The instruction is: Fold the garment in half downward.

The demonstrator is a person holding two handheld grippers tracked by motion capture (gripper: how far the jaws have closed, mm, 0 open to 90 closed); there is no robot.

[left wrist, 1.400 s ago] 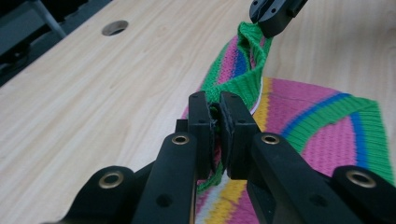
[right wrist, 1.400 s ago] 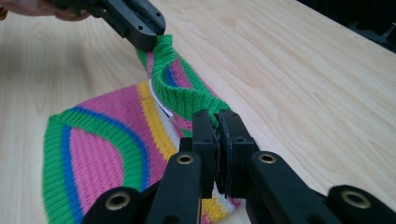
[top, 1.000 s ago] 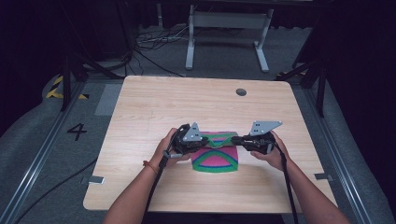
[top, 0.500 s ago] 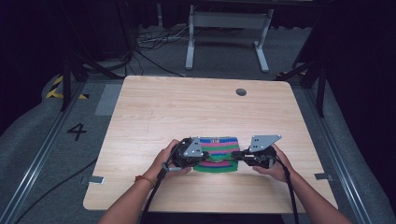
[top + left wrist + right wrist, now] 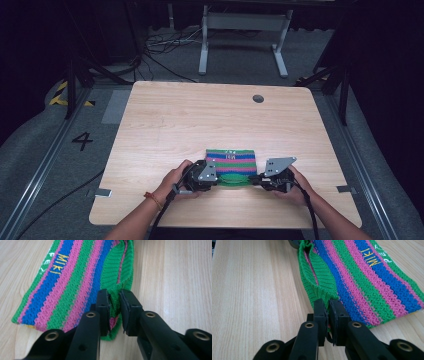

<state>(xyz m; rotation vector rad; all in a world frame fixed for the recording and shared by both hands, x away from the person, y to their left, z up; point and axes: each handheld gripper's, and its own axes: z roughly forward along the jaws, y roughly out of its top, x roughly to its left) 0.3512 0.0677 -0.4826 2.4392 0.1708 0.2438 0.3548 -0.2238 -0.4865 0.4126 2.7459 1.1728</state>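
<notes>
A knitted cloth (image 5: 231, 161) in green, pink and blue stripes lies folded flat on the wooden table (image 5: 200, 120), near its front edge. Yellow letters show on a blue stripe (image 5: 58, 263). My left gripper (image 5: 219, 181) is at the cloth's near left corner. Its jaws have just been opening: in the left gripper view (image 5: 114, 298) a gap stands between the pads and the green hem (image 5: 115, 293) sits loosely in it. My right gripper (image 5: 252, 181) is at the near right corner. In the right gripper view (image 5: 328, 305) it is shut on the green hem (image 5: 322, 290).
A round cable hole (image 5: 258, 98) sits near the table's far edge. Behind the table stand a white desk frame (image 5: 240, 40) and floor cables (image 5: 160, 47). A "4" (image 5: 82, 141) is marked on the floor at left. Both forearms come in over the table's front edge.
Both hands came toward the table's front edge and sank. The cloth, bunched up between them before, now lies spread flat as a rectangle.
</notes>
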